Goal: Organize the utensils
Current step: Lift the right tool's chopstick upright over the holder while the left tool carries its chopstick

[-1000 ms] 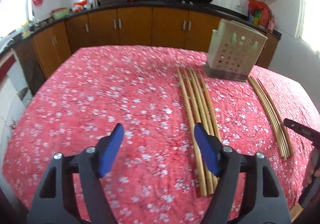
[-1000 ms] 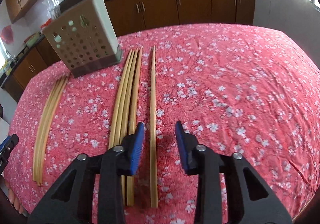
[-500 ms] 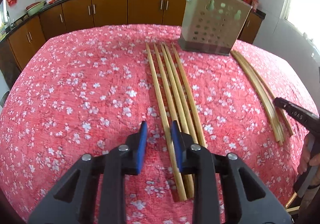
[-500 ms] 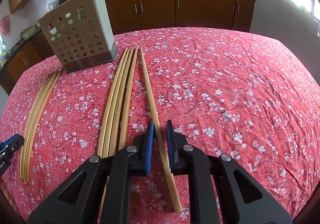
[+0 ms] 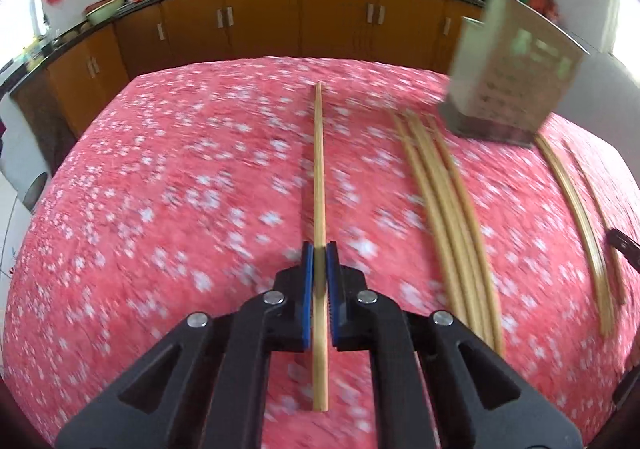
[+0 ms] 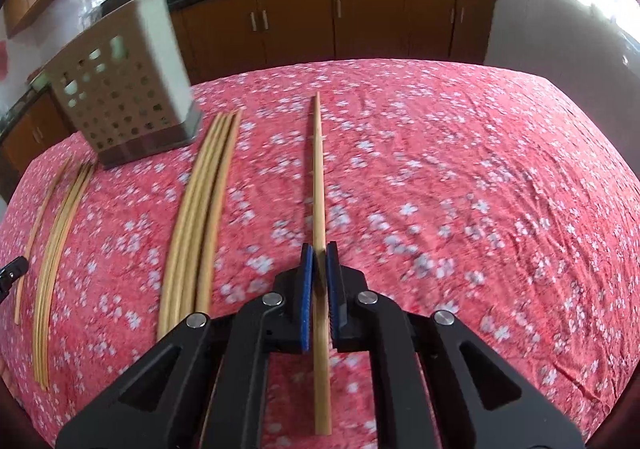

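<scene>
My left gripper (image 5: 319, 249) is shut on a long bamboo chopstick (image 5: 319, 169) that points away from me above the red floral cloth. My right gripper (image 6: 319, 249) is shut on another bamboo chopstick (image 6: 318, 177), also pointing forward. A bundle of several chopsticks (image 5: 444, 209) lies on the cloth right of the left gripper; it also shows in the right wrist view (image 6: 204, 209). A perforated beige utensil holder (image 5: 508, 81) stands upright at the far side; it also shows in the right wrist view (image 6: 120, 89).
A second set of thin chopsticks (image 5: 580, 217) lies near the table's right edge in the left wrist view, and it appears at the left in the right wrist view (image 6: 56, 241). Brown kitchen cabinets (image 6: 332, 21) run behind the table.
Both grippers have closed fully, each on one chopstick, and lifted it off the cloth and away from the bundle. Both views have shifted and are motion-blurred.
</scene>
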`<control>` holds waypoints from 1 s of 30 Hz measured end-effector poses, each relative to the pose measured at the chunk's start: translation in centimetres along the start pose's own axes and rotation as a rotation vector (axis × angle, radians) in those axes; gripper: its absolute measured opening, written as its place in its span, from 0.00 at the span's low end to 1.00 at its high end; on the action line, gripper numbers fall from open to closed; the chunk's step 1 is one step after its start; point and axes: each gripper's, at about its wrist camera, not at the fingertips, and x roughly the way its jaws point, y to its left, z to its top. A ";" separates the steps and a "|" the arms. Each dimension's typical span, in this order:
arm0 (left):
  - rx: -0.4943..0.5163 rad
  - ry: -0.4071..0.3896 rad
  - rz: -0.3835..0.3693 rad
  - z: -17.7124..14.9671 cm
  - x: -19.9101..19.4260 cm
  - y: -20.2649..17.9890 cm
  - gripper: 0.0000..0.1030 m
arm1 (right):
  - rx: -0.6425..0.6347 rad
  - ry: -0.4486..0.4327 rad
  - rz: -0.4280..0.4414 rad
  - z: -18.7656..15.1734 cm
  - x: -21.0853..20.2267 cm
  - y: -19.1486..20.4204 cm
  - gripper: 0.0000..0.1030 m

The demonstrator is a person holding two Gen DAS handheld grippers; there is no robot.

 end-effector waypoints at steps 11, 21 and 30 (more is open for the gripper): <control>-0.026 -0.003 -0.022 0.5 0.3 1.0 0.09 | 0.028 -0.001 0.007 0.7 0.6 -0.8 0.08; 0.009 -0.002 -0.017 -0.3 -0.6 1.2 0.09 | 0.000 -0.002 0.003 -0.2 -0.2 -0.5 0.08; 0.018 -0.002 -0.012 -0.2 -0.8 1.2 0.08 | 0.015 -0.004 0.027 -0.1 -0.3 -0.9 0.07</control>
